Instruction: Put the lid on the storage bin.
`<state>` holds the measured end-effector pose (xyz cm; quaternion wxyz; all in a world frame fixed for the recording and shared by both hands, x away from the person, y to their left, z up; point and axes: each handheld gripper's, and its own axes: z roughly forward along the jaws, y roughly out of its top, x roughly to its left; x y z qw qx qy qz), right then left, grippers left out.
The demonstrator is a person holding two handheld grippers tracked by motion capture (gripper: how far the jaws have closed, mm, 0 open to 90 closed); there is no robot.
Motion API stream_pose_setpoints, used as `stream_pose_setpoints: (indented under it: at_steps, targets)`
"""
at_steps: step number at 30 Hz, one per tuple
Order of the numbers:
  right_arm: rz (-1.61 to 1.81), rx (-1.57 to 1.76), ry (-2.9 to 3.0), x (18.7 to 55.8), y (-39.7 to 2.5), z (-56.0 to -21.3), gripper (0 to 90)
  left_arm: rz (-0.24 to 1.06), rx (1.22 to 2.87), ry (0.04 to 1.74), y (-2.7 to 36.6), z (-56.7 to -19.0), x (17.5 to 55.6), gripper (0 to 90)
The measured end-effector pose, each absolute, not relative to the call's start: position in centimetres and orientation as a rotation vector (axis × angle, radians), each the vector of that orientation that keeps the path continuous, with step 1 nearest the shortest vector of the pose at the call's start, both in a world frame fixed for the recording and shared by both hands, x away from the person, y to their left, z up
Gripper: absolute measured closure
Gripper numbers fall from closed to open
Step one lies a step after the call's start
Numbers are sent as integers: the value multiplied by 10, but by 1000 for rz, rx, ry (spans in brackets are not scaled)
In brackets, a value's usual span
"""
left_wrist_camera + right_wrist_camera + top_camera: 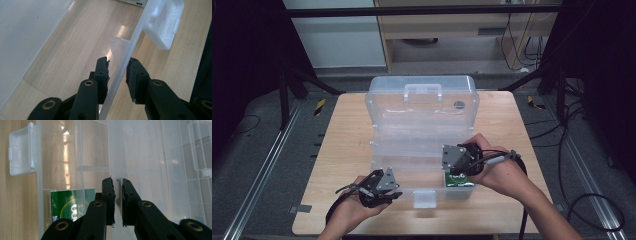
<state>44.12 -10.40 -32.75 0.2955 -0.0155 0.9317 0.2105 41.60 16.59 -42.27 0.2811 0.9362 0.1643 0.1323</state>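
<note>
Dim room around me, pale wooden counter (342, 150) evenly lit from overhead. White glare streaks on my clear plastic compartment box (66, 150). My black tongs (117, 75) blur near the lens.

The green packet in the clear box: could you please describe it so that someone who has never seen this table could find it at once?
On the wooden table stands an open clear plastic organiser box, lid raised at the far side. In its front row, the compartment at the right end, under the right gripper, holds the green packet. It is the one coloured thing among the see-through compartments.
</note>
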Motion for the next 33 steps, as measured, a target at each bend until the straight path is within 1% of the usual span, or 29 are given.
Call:
stream_pose_setpoints:
  at_steps: [15,16,17,33]
  targets:
    - [560,-47,2495,437,-105,-330,831,377,2518,416,165,-424,415,704]
    - [558,-53,2496,437,-105,-330,830,399,2519,406,165,-423,416,704]
    - [557,-56,2495,436,-104,-330,830,371,2521,415,165,-424,416,704]
    - [566,-54,2510,433,-106,-333,828,392,2520,408,164,-423,412,689]
